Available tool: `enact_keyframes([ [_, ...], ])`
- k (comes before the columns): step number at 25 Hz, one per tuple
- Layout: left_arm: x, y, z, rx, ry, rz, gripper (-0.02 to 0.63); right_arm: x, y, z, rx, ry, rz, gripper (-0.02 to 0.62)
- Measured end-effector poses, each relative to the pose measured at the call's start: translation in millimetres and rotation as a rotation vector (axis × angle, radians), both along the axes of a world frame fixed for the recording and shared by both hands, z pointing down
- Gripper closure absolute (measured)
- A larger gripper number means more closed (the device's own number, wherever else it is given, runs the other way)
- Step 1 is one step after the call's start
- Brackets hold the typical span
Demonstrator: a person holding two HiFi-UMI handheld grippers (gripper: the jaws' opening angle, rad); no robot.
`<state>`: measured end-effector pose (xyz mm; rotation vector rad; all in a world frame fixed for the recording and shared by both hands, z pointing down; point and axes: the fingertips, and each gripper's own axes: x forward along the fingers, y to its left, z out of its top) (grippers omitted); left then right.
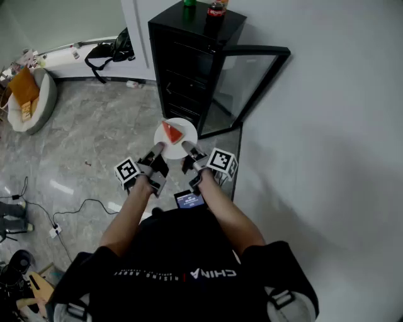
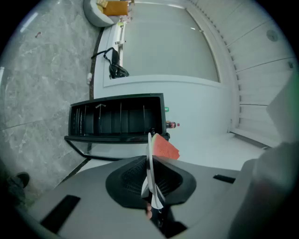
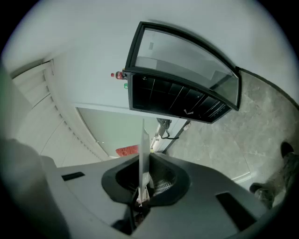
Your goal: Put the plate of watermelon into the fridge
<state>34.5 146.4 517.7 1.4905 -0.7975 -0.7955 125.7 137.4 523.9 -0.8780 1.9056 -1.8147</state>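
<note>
A white plate point(image 1: 178, 139) carries a red watermelon slice point(image 1: 171, 133), and I hold it level in front of the black fridge point(image 1: 189, 56), whose glass door point(image 1: 252, 78) swings open to the right. My left gripper point(image 1: 156, 149) is shut on the plate's near left rim and my right gripper point(image 1: 188, 148) on its near right rim. The left gripper view has the plate point(image 2: 149, 158) edge-on between the jaws of that gripper point(image 2: 150, 184), with the slice point(image 2: 164, 147) beside it and the fridge's open shelves point(image 2: 117, 119) beyond. In the right gripper view, that gripper point(image 3: 141, 186) clamps the plate point(image 3: 143, 154).
A green bottle point(image 1: 189, 2) and a cola bottle point(image 1: 216, 9) stand on top of the fridge. A white wall point(image 1: 327, 126) runs along the right. A round cushion basket point(image 1: 28, 97), a black bag point(image 1: 104, 50) and cables point(image 1: 75, 207) lie on the marble floor to the left.
</note>
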Motion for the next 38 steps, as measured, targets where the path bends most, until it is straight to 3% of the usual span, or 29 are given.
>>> enact_keyframes([
  [14,-2,0,14,-0.049,0.012,-0.009,0.571,-2,-1,3,0.028,0.042,-0.027,0.563],
  [27,-2,0,11,-0.031,-0.004,-0.018,0.572,-2,-1,7,0.008,0.015,-0.02,0.565],
  [38,3,0,0,0.039,-0.01,-0.001,0.571,2,0,6,-0.016,-0.049,0.01,0.564],
])
